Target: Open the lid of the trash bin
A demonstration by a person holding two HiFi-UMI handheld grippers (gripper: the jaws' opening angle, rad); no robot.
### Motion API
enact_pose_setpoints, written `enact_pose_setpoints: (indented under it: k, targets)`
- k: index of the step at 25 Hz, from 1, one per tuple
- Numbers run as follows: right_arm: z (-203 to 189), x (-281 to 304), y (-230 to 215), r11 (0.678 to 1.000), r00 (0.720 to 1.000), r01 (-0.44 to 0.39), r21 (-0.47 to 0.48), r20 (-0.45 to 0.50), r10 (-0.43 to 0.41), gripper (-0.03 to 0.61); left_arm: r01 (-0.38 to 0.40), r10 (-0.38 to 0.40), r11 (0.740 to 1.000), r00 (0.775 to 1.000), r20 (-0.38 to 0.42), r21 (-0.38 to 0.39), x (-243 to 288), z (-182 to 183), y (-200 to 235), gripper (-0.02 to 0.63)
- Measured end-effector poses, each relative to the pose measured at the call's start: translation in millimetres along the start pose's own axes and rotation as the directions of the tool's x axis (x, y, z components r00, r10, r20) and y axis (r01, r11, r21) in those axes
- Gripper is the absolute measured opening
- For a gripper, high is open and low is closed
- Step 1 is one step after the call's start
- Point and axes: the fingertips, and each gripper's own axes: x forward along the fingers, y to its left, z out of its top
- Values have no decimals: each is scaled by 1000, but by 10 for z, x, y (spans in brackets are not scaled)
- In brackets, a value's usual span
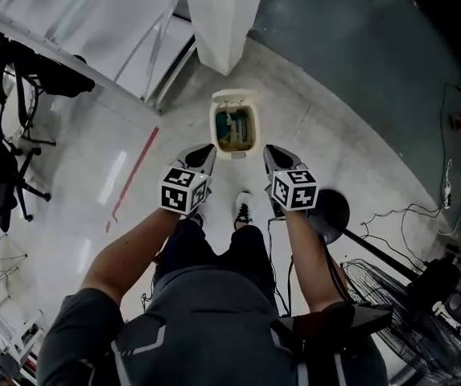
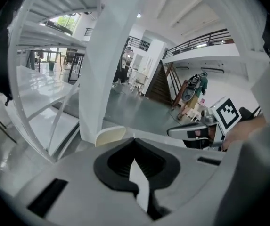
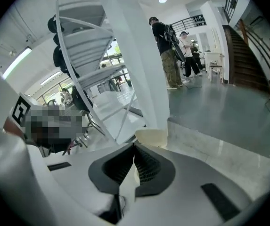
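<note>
Left tongs point(image 1: 200, 158) and right tongs point(image 1: 276, 156), both closed tight and empty, hover over floor point(image 1: 351, 135). Trash bin point(image 1: 216, 127) at 12 o'clock, lid point(image 1: 234, 97) apparently raised. Risk: a stray nudge could drop it or topple the bin.

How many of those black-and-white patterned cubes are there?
2. The left cube sits on the left gripper and the right cube on the right gripper, both held just short of the trash bin. No others show.

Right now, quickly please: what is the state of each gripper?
Left gripper: closed, holding nothing.
Right gripper: closed, holding nothing.
</note>
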Motion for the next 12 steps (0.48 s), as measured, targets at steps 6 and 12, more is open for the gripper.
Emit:
enact_pose_setpoints:
  k: [6, 12]
  targets:
    - [654, -623, 196, 999, 992, -13, -29, 128, 17, 26, -4, -3, 999, 992, 128, 50, -424, 742, -124, 8]
    - [1222, -1276, 423, 998, 969, -14, -53, 246, 27, 26, 26, -54, 993, 969, 239, 117, -1009, 1389, -410, 8]
